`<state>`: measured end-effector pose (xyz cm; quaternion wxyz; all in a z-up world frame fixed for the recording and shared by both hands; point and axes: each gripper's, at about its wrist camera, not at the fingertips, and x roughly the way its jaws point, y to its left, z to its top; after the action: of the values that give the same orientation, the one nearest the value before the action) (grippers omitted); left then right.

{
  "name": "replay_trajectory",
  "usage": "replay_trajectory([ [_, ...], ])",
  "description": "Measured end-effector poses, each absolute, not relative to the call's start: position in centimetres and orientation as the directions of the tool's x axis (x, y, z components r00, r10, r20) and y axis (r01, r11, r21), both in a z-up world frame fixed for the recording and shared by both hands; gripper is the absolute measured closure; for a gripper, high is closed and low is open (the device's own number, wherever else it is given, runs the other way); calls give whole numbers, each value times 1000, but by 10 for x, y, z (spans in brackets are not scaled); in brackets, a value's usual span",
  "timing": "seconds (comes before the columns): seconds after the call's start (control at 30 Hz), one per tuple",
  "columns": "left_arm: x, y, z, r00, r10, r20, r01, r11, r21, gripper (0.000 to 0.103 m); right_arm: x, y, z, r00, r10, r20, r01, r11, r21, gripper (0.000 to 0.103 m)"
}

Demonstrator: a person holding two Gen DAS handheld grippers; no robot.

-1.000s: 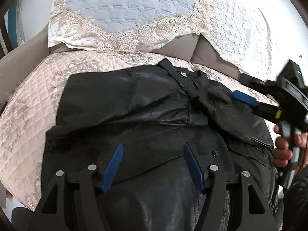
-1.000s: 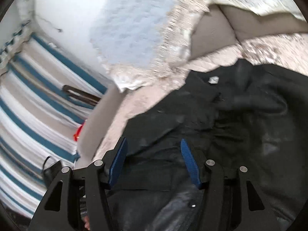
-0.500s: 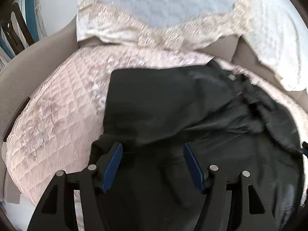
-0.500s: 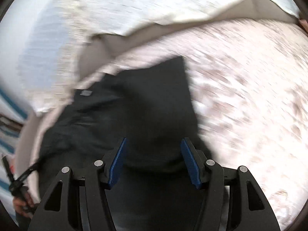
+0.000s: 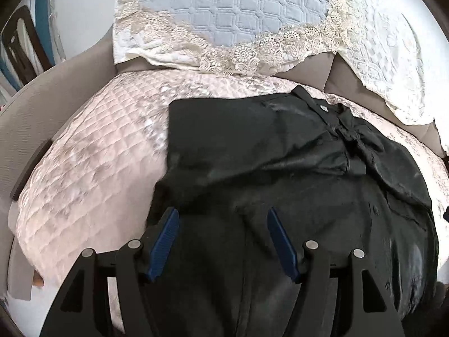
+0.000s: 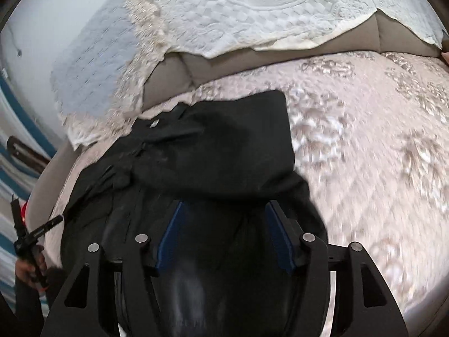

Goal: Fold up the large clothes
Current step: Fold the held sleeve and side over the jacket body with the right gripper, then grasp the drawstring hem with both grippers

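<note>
- On the quilted pink sofa cover (image 5: 92, 168), the black jacket (image 5: 266, 151) is lying beneath and ahead of both grippers, collar toward the backrest.
- Left gripper (image 5: 221, 238) is hovering spread, pinching nothing.
- Right gripper (image 6: 224, 233) is opening over the glossy, partly folded fabric.

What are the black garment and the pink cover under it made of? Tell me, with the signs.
Black garment: looks like leather or faux leather with a satiny lining; the sign is its dull sheen and soft creases. Pink cover: quilted fabric, probably satin-like; the sign is stitched diamonds and glossy highlights.
</note>
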<state>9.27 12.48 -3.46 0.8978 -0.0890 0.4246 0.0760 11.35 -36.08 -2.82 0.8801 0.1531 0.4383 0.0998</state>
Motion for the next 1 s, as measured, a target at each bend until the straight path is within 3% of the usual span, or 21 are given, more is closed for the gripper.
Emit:
replay_trajectory([
  [0.5, 46, 157, -85, 550, 51, -834, -267, 957, -117, 34, 64, -414, -80, 492, 277, -826, 122, 917, 380, 36],
  [0.9, 8, 148, -99, 545, -46, -837, -218, 956, -195, 25, 38, -403, -90, 401, 459, -793, 34, 857, 514, 35],
  [0.97, 5, 148, -101, 549, -52, -834, -218, 954, -204, 25, 38, -401, -90, 398, 462, -792, 28, 857, 514, 39],
  [1.0, 5, 148, -101, 548, -53, -835, -220, 954, -205, 25, 40, -399, -90, 389, 467, -794, 27, 856, 516, 48],
])
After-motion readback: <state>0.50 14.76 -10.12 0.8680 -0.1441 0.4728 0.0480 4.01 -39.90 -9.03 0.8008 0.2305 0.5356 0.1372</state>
